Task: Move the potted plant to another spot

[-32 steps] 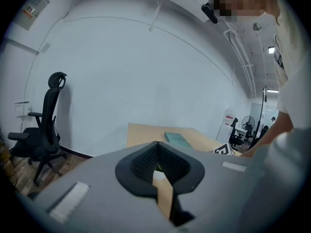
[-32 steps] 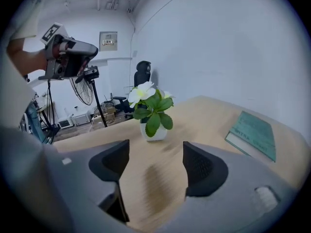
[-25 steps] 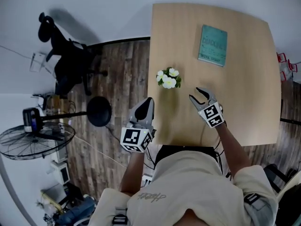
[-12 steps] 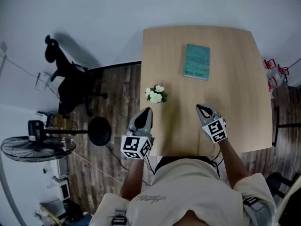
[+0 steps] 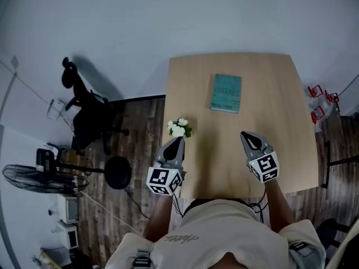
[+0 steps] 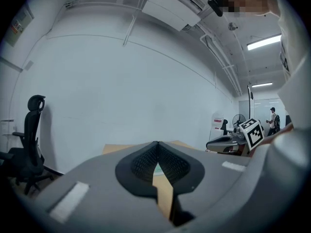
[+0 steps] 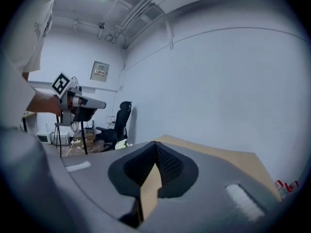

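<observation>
Floor fan [image 5: 39, 178] and black office chair [image 5: 90, 114] stood on the wood floor [image 5: 140, 150] at far left, off the table. Potted plant [image 5: 179, 128], with white flowers, sat upright on the table [image 5: 291, 122] close to its left edge, free of both grippers. Left gripper [image 5: 178, 140] hung just on the near side of the plant, pointed toward it. Its own view showed the jaw tips meeting, with nothing between them. Teal book [image 5: 226, 93] lay flat near the table's middle, toward the far edge, well apart from the plant. Right gripper [image 5: 247, 134] was held over the near right part of the table, jaws closed tight and empty, pointing toward the table's far edge.
</observation>
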